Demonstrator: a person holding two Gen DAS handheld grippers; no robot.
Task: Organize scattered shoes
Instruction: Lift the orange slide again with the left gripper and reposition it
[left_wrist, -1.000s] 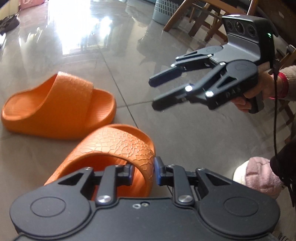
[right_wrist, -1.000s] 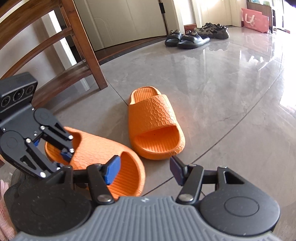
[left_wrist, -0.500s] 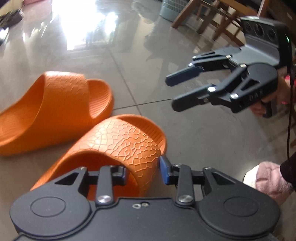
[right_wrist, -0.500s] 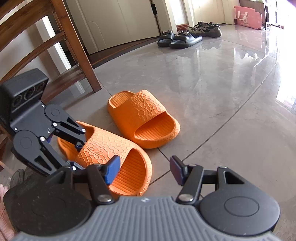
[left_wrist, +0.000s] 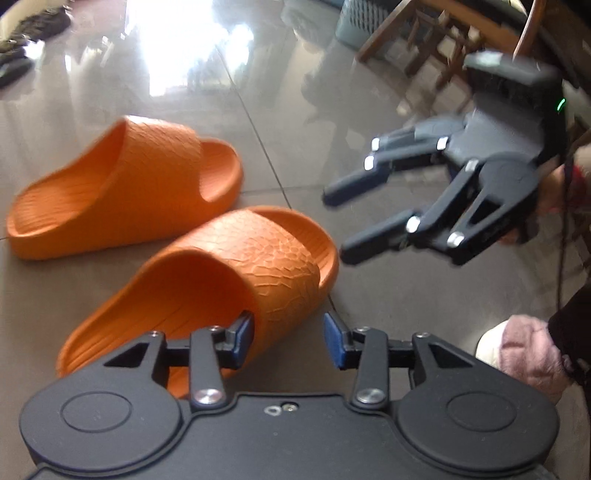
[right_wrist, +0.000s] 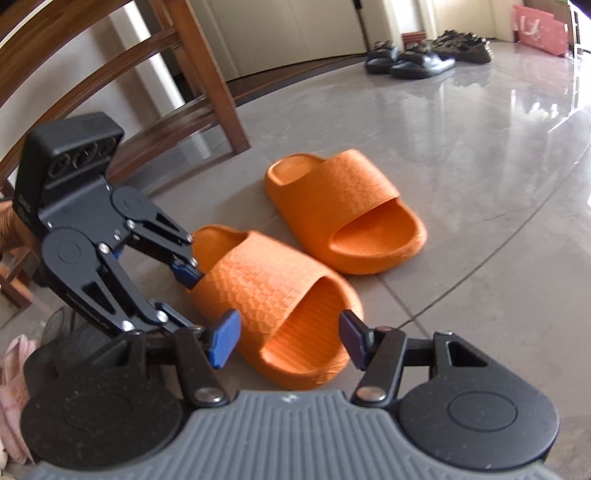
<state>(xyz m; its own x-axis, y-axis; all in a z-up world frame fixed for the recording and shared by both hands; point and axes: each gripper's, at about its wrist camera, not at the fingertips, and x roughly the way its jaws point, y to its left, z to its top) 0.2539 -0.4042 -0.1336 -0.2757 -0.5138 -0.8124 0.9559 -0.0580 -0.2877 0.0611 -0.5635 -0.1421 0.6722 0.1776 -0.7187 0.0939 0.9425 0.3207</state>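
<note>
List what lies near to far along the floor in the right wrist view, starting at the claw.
right claw → near orange slide → far orange slide → black sandals

Bare floor (right_wrist: 480, 221) right of both slippers (right_wrist: 280, 295); chair legs (right_wrist: 218, 92) crowding left.

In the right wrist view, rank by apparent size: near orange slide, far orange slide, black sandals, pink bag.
1. Near orange slide
2. Far orange slide, probably a matching pair; nearness enlarges the first
3. Black sandals
4. Pink bag, partly cropped, so unsure against the sandals
</note>
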